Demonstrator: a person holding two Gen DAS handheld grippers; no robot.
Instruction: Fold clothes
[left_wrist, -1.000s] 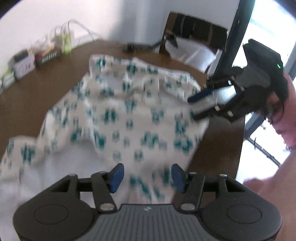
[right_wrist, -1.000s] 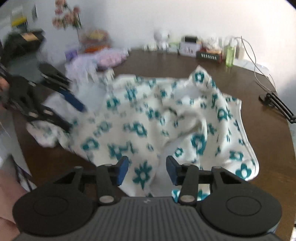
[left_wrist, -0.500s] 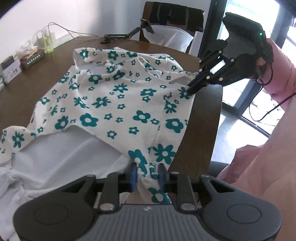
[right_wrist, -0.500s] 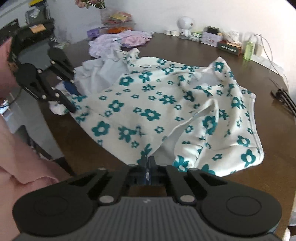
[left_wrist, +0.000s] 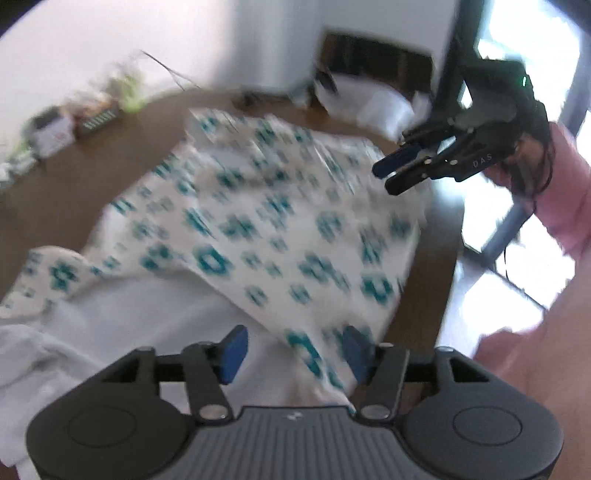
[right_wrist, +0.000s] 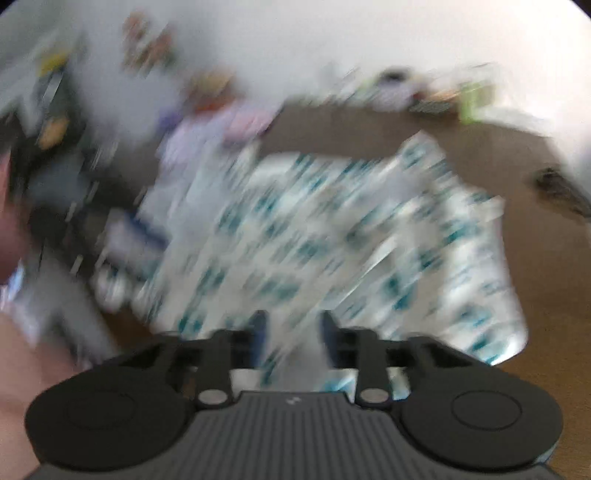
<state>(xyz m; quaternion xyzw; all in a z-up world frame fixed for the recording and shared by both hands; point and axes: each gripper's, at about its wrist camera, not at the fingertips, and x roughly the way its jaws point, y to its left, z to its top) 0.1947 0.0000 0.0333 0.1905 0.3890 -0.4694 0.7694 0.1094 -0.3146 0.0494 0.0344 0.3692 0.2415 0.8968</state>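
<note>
Both grippers open above a floral garment on a brown table.

Left gripper (left_wrist: 291, 349) has jaws spread, holding nothing, over the near hem of the white, teal-flowered garment (left_wrist: 266, 225). Right gripper (right_wrist: 293, 332), jaws parted and empty, hovers at the opposite edge. The garment lies spread across the table (left_wrist: 85, 173); plain white cloth (left_wrist: 110, 317) sits beside it. Small clutter (left_wrist: 74, 118) lines the far wall, blurred.

A brown wooden desk (left_wrist: 92, 162) carries a white floral garment (left_wrist: 280, 229) at centre, with small clutter (left_wrist: 74, 122) toward ten o'clock.
</note>
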